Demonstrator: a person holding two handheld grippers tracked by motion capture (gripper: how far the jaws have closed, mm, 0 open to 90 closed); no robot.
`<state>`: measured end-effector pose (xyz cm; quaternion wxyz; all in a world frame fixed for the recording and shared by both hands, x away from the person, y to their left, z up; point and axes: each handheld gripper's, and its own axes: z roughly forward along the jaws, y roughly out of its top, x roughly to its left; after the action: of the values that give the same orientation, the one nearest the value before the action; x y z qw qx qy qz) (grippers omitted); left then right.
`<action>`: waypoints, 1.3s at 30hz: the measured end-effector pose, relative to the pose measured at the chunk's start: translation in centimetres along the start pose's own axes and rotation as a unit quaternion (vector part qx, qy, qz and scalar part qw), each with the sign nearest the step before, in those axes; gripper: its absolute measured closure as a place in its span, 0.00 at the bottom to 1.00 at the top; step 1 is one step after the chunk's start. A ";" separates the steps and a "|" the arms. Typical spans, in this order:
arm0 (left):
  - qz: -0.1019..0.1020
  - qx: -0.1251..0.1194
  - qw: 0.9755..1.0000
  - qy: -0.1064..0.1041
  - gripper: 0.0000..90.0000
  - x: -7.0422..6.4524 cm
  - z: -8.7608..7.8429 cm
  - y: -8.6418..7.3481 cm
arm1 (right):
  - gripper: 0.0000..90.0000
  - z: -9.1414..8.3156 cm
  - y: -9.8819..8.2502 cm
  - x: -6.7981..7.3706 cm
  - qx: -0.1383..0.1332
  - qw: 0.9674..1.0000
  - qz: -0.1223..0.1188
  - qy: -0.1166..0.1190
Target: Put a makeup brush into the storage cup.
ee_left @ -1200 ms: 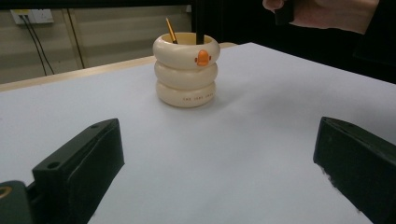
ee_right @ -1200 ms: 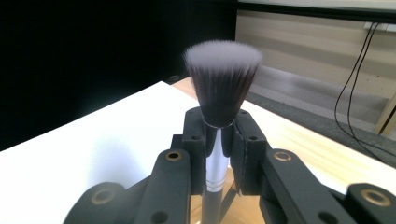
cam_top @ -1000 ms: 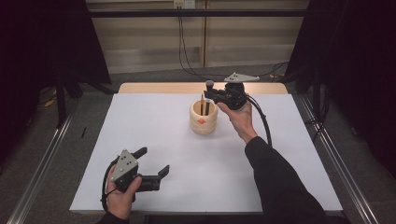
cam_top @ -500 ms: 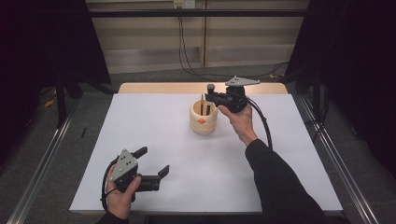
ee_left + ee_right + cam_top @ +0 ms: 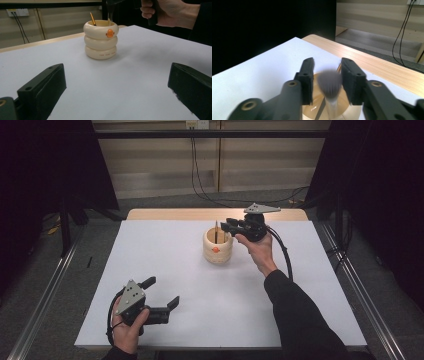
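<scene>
The makeup brush (image 5: 329, 83) is dropped head-up into the cream ringed holder (image 5: 218, 247), set toward the far edge of the white table (image 5: 150, 250), right of middle. The right gripper (image 5: 327, 75) jaws have just been opening; the soft bristles sit between, unpinched. Light, slippery stuff, best taken by the stiff handle. The left gripper (image 5: 162, 292) is left wide open, empty. The holder's small print can't be read.

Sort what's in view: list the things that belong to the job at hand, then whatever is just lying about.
In the job:
- cream ringed cup
- grey-bristled brush dropping between the just-opening right tongs
- orange pencil in the cup

Lying about:
- left tongs, open, idle
- wall cables
</scene>
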<state>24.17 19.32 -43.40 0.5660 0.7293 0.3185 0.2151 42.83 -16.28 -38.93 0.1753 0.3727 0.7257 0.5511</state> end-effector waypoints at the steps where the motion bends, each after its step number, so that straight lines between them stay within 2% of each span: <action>1: 0.000 0.000 1.000 0.000 0.02 0.0 0.0 0.0 | 0.66 -0.1 0.0 0.0 0.000 1.000 0.000 0.000; 3: 0.000 0.000 1.000 0.000 0.02 0.0 0.0 0.0 | 0.61 -0.2 0.1 0.0 -0.003 1.000 -0.001 -0.001; 10: 0.000 0.002 1.000 0.004 0.02 0.1 0.0 0.0 | 0.30 -0.3 0.4 0.1 -0.014 1.000 -0.002 -0.011; 16: -0.002 0.000 1.000 0.007 0.02 0.2 0.0 0.0 | 0.13 -0.6 0.4 0.1 -0.019 1.000 0.001 -0.013; 18: -0.002 0.000 1.000 0.008 0.02 0.3 0.0 0.0 | 0.09 -0.7 0.5 0.2 -0.020 1.000 -0.003 -0.008; 19: -0.003 0.000 1.000 0.005 0.02 0.3 0.1 0.0 | 0.09 -0.7 0.5 0.4 -0.017 1.000 -0.013 -0.005; 21: -0.003 0.001 1.000 0.006 0.02 0.4 0.1 0.0 | 0.10 -0.8 0.5 0.6 -0.012 1.000 -0.015 -0.005; 25: -0.003 0.002 1.000 0.006 0.02 0.4 0.2 0.0 | 0.10 -0.9 0.6 1.2 -0.013 0.999 -0.032 -0.021; 30: -0.003 0.002 1.000 0.006 0.02 0.4 0.3 0.0 | 0.07 -1.0 0.5 1.0 -0.025 0.999 -0.015 -0.029; 33: -0.004 0.001 1.000 0.004 0.02 0.5 0.3 0.0 | 0.07 -1.2 0.1 0.9 -0.030 0.998 -0.016 -0.045; 36: -0.002 0.004 1.000 0.008 0.02 0.5 0.2 0.0 | 0.03 -1.3 -0.2 0.8 -0.033 0.998 -0.013 -0.047; 39: -0.003 0.003 1.000 0.007 0.02 0.4 0.2 0.0 | 0.02 -1.5 -0.2 0.8 -0.028 0.998 -0.020 -0.051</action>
<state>24.60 19.46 -43.45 0.5620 0.7287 0.3251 0.2178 41.21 -16.68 -38.48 0.2337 0.3808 0.7071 0.5480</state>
